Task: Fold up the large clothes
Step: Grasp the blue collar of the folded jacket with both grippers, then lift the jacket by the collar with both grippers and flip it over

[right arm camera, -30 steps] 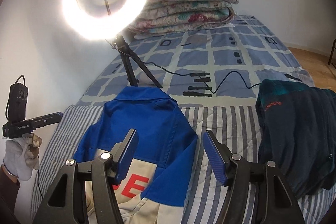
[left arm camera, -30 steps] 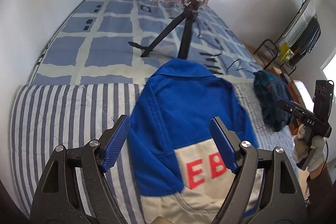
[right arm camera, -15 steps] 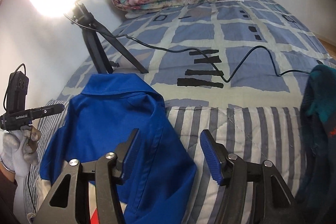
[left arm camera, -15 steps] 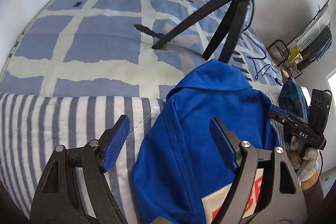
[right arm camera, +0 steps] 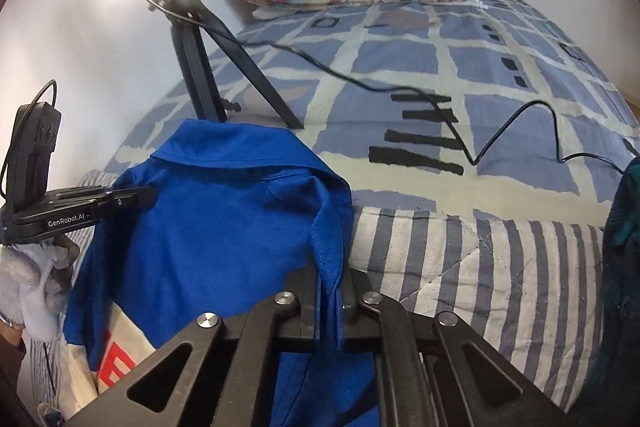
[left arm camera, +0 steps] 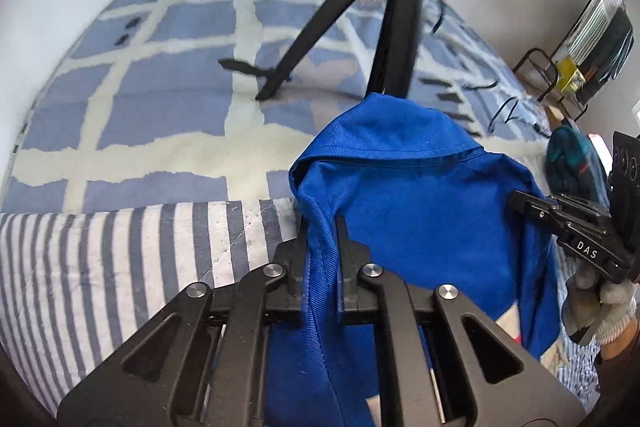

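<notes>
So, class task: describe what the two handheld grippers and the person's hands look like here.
Both grippers are matte black, with slotted triangular arms and silver pivot bolts. The left gripper reads "GenRobot.AI" in white on its side, with a black box and thin cable at the rear. The right gripper reads "DAS". The left hand and right hand wear pale knit gloves.

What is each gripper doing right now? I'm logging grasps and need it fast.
Left gripper: closed on the blue jacket, at its left shoulder edge.
Right gripper: closed on the same jacket, at its right shoulder edge.
</notes>
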Available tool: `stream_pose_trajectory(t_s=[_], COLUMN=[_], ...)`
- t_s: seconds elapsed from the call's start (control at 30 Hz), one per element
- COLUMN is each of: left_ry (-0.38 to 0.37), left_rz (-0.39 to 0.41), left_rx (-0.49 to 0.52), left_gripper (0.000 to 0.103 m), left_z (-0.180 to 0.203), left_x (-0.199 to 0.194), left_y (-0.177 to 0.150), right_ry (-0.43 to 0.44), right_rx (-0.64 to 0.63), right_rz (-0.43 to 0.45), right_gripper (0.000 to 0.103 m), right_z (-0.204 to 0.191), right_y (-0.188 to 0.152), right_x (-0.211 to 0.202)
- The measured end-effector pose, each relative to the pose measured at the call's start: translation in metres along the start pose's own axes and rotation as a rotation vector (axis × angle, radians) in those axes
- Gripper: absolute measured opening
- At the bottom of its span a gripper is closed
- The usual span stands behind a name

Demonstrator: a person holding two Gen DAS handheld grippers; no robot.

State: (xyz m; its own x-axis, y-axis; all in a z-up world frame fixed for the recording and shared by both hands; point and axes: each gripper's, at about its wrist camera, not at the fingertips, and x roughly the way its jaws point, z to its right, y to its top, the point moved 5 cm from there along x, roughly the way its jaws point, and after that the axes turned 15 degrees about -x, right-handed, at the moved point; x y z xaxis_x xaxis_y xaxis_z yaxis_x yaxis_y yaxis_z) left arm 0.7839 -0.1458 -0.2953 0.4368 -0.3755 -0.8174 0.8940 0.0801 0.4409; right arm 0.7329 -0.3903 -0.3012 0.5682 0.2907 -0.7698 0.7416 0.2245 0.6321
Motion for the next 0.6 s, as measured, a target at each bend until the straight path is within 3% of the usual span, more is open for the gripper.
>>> stream_pose_trajectory(t_s=[0.33,0.6], left_ry=[-0.087,-0.142], left_rz=[0.097,0.154], left_rx=[0.015,0.035], left_gripper=[0.004,0.004], left_z=[0.029,0.046], left_x=[-0.089,-0.171], left_y=[-0.023,-0.063], right_ry=[-0.03,-0.034], right_rx=[-0.01,-0.059], right_rz=[0.112,0.17], right_gripper=[0.001,0.001], right_z=[-0.029,-0.07], right_y=[0.012,-0.001], right_x=[-0.081,-0.16])
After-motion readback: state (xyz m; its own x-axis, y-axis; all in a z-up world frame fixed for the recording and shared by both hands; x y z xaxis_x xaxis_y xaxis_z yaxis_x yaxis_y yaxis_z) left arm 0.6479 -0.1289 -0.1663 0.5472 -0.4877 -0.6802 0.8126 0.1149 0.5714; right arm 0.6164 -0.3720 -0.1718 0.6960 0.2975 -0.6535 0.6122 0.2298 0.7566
